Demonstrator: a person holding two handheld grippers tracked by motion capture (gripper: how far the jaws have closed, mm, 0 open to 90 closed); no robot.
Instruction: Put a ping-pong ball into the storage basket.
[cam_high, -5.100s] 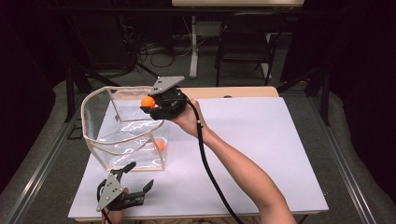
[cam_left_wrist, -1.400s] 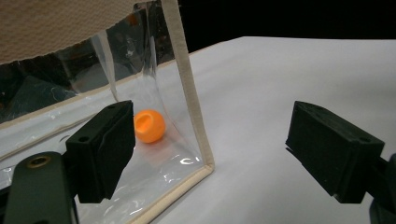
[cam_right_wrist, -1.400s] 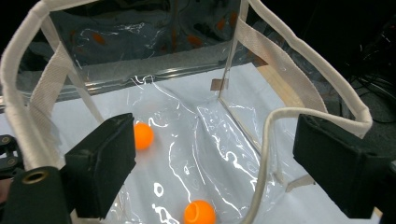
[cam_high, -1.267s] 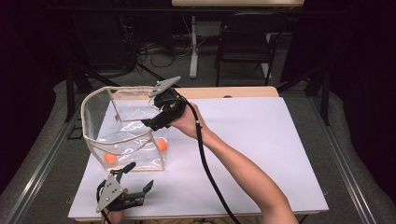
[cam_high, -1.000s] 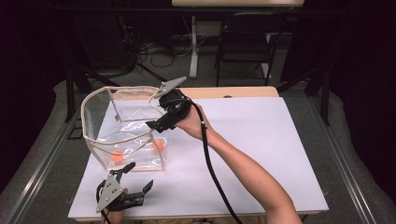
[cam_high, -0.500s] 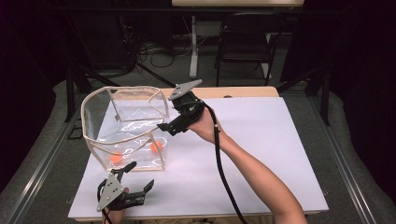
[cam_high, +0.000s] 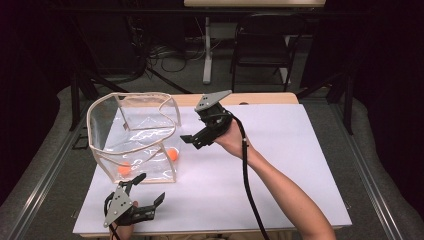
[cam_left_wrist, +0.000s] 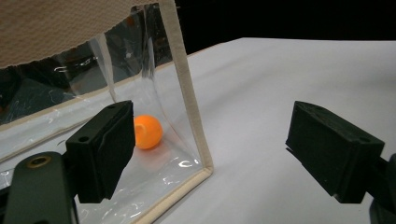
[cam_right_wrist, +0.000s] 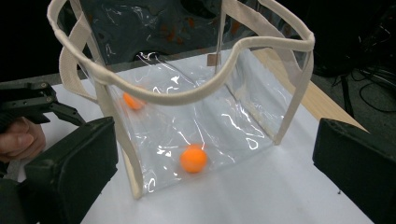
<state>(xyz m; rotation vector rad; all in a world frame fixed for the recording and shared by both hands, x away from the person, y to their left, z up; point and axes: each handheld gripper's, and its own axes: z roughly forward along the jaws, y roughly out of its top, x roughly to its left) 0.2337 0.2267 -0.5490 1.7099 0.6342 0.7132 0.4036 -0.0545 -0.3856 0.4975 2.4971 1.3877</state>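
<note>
High view, cataloguing largest first:

White table (cam_high: 300, 165), spanning most of the scene.

Clear bag (cam_high: 135, 137) with cream trim, standing open-topped on the left half of the table; also standing open-mouthed in the right gripper view (cam_right_wrist: 187, 98), and showing its near corner in the left gripper view (cam_left_wrist: 187, 98).

Right gripper (cam_high: 192, 141), hovering just right of the bag, jaws having just been opening and now standing wide apart, gripping nothing.

Left gripper (cam_high: 150, 192), resting at the near edge, just in front of the bag, jaws apart and gripping nothing.

Two orange balls, lying on the bag's floor: one (cam_high: 172, 154) toward the right wall, one (cam_high: 124, 169) nearer the left; seen again in the right gripper view (cam_right_wrist: 193, 158) (cam_right_wrist: 132, 101).
</note>
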